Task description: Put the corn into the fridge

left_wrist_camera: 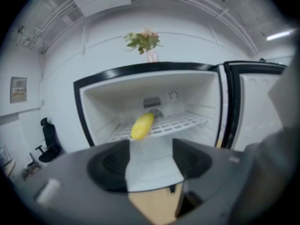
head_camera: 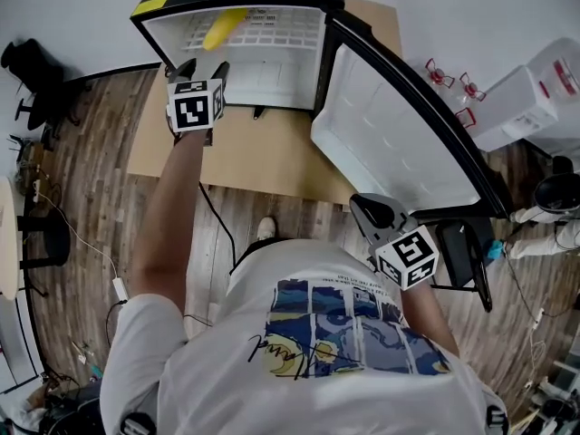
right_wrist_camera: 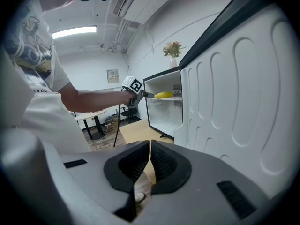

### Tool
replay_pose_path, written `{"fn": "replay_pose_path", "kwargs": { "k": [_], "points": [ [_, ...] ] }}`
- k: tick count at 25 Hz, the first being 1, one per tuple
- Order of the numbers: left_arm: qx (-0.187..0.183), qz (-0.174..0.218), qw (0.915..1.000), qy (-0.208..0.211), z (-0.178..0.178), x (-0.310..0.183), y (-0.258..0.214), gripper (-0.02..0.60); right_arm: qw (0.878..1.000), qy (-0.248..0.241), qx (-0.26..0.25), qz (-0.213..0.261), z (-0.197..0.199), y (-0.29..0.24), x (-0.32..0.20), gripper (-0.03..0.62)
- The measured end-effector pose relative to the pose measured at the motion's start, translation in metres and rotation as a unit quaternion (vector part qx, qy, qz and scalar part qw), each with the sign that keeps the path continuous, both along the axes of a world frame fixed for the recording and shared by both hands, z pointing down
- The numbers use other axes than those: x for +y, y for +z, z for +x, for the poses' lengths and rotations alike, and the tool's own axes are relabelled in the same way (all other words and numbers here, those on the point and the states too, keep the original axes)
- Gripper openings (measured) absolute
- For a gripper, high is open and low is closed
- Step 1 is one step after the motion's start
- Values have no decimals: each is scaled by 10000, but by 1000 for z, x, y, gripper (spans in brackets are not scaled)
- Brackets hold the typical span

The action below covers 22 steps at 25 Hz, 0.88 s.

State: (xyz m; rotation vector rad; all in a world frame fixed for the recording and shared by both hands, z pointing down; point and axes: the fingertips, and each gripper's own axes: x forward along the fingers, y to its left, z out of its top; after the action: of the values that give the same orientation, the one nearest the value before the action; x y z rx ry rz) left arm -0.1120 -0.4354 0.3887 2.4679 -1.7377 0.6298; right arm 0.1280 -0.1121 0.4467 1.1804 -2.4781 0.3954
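**A:** So where is the corn (left_wrist_camera: 141,125) found relative to the tongs?

**B:** It's seen straight ahead of the left tongs (left_wrist_camera: 152,156) and a bit above them, laid on the wire shelf (left_wrist_camera: 183,122) inside the fridge (left_wrist_camera: 93,107). Its long axis is pointed mostly away from the jaws and slanted slightly right. The jaws are spread apart, with nothing held and the corn not touched.

**A:** And the right tongs (right_wrist_camera: 149,161)?

**B:** Pressed together on nothing, well apart from the corn and beside the open door (right_wrist_camera: 234,102). Probably only the door is left to be dealt with, and that's nearer the right side.
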Motion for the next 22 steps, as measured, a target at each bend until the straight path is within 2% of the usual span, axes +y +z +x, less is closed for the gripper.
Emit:
{"fn": "replay_pose_path", "kwargs": {
  "k": [8,12,22],
  "points": [
    [257,-209,9991,246,15,82,18,276,9995,-319,-50,-26,5,8,19,17],
    [383,-294,9983,330,24,124,30,247,9991,-413,-86,-68,8,14,29,17],
    [813,-538,9919,809,60,213,44,68,9977,-653,-143,-134,8,21,40,17]
  ]
}}
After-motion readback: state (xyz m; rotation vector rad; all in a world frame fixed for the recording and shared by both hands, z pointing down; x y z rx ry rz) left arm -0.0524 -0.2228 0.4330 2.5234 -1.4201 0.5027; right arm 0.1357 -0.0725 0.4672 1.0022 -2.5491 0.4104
